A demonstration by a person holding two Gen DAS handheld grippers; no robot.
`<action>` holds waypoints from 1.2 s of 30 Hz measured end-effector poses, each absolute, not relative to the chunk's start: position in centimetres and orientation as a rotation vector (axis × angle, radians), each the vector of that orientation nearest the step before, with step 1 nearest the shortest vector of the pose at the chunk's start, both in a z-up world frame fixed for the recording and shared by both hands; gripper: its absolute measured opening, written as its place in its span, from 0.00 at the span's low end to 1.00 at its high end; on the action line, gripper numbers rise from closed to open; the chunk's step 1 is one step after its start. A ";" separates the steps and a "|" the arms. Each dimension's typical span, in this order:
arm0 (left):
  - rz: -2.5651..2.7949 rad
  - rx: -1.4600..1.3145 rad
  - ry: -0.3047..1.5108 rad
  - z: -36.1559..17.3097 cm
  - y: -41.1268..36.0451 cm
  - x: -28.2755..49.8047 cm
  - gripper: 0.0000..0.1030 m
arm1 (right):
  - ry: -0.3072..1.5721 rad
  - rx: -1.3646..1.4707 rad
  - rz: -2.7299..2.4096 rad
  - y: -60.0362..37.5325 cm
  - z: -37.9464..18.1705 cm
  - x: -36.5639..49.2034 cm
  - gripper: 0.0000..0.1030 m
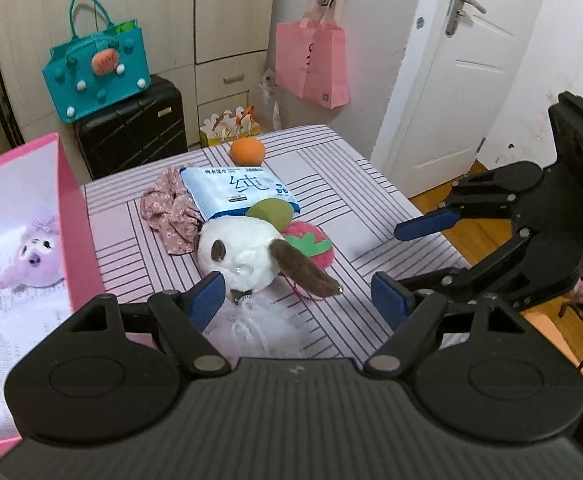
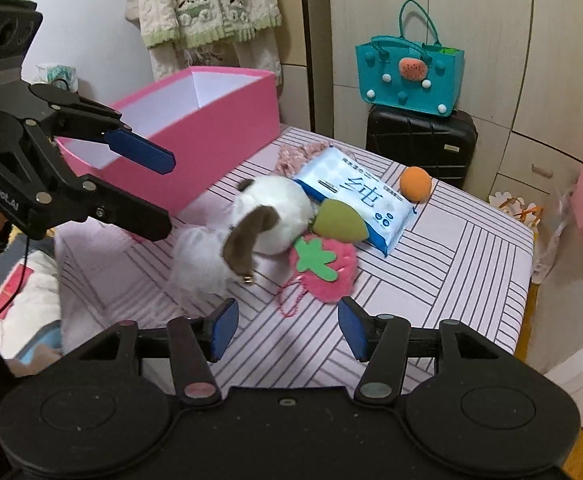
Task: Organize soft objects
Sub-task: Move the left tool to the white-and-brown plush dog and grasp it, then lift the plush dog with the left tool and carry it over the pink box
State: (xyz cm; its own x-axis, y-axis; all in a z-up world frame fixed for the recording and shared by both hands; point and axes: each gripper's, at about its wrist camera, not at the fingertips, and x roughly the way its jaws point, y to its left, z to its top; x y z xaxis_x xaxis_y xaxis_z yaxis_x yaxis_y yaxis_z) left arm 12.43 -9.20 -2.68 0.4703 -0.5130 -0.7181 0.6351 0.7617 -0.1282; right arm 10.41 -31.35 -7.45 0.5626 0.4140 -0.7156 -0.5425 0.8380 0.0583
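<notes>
A pile of soft things lies on the striped table (image 1: 371,184): a white plush dog with brown ears (image 1: 243,252) (image 2: 275,216), a pink strawberry puff (image 1: 311,244) (image 2: 327,268), a green sponge (image 1: 271,210) (image 2: 339,220), a wipes pack (image 1: 235,192) (image 2: 363,200), an orange sponge (image 1: 247,151) (image 2: 414,184), a floral scrunchie (image 1: 167,212) and a white mesh puff (image 1: 259,328) (image 2: 199,264). My left gripper (image 1: 297,300) (image 2: 165,196) hangs open just before the dog. My right gripper (image 2: 287,328) (image 1: 391,256) is open near the strawberry puff, holding nothing.
An open pink box (image 1: 71,232) (image 2: 211,140) stands at the table's left and holds a purple plush (image 1: 35,256). Beyond the table are a black suitcase (image 1: 131,136) with a teal bag (image 1: 95,68) on it, a hanging pink bag (image 1: 311,64) and a white door (image 1: 463,72).
</notes>
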 end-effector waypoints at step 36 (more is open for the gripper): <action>-0.603 -0.207 0.972 -12.0 -8.3 20.4 0.70 | 0.590 -0.180 0.625 -24.5 -12.3 14.2 0.69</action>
